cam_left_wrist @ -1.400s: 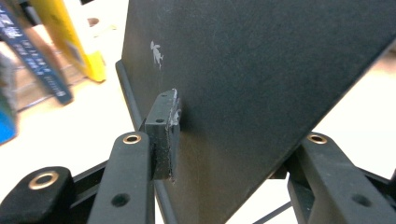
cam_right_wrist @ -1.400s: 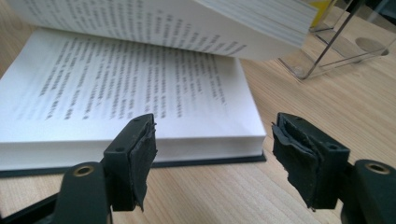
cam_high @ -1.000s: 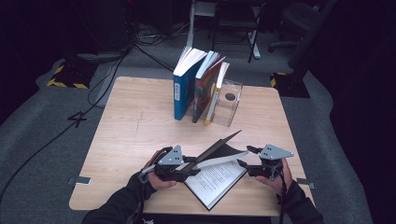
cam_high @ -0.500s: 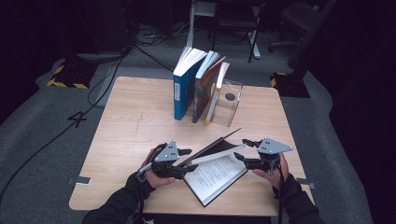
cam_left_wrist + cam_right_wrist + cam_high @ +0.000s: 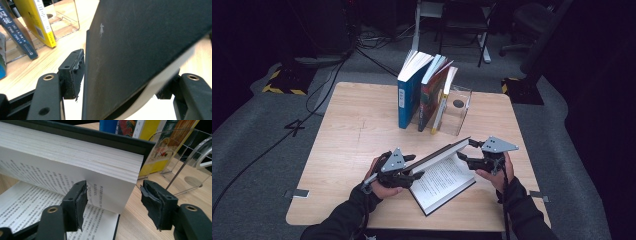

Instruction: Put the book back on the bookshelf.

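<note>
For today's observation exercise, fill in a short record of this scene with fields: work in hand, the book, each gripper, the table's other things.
Work in hand: closing an open book on a wooden table.
Book: black-covered book, half shut, upper half raised over the printed pages.
Left gripper: jaws just been opening, the black cover between them, pads not pressing.
Right gripper: open, astride the raised page block's corner.
Other things: row of upright books leaning at a clear acrylic stand, far side.
</note>
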